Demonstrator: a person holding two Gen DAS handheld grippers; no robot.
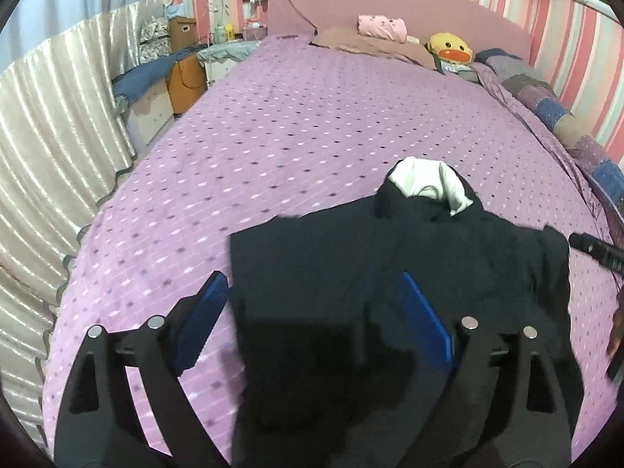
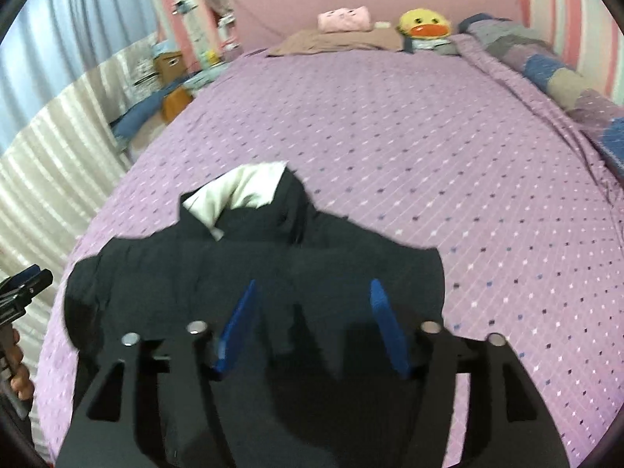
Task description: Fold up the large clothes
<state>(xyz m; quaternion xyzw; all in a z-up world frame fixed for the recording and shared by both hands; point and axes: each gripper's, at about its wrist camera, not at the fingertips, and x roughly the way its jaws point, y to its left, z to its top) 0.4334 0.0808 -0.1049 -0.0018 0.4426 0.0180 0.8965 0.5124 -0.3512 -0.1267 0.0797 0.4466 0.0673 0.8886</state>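
Note:
A black garment (image 1: 390,265) with a white-lined hood (image 1: 421,183) lies folded on the purple dotted bedspread (image 1: 312,117). My left gripper (image 1: 312,292) is open above its left part, blue pads wide apart, nothing pressed between them. In the right wrist view the same black garment (image 2: 253,269) lies below my right gripper (image 2: 312,296), which is open with its blue pads apart over the cloth. The hood's white lining (image 2: 241,191) points toward the headboard. The right gripper's tip (image 1: 592,251) shows at the right edge of the left wrist view; the left gripper (image 2: 23,284) shows at the left edge of the right one.
A pink pillow (image 1: 382,27), a yellow duck plush (image 1: 448,48) and a brown pillow sit at the pink headboard (image 1: 390,4). A patchwork quilt (image 1: 546,97) runs along the striped wall. Silver curtains (image 1: 50,136), boxes and a bedside unit stand left of the bed.

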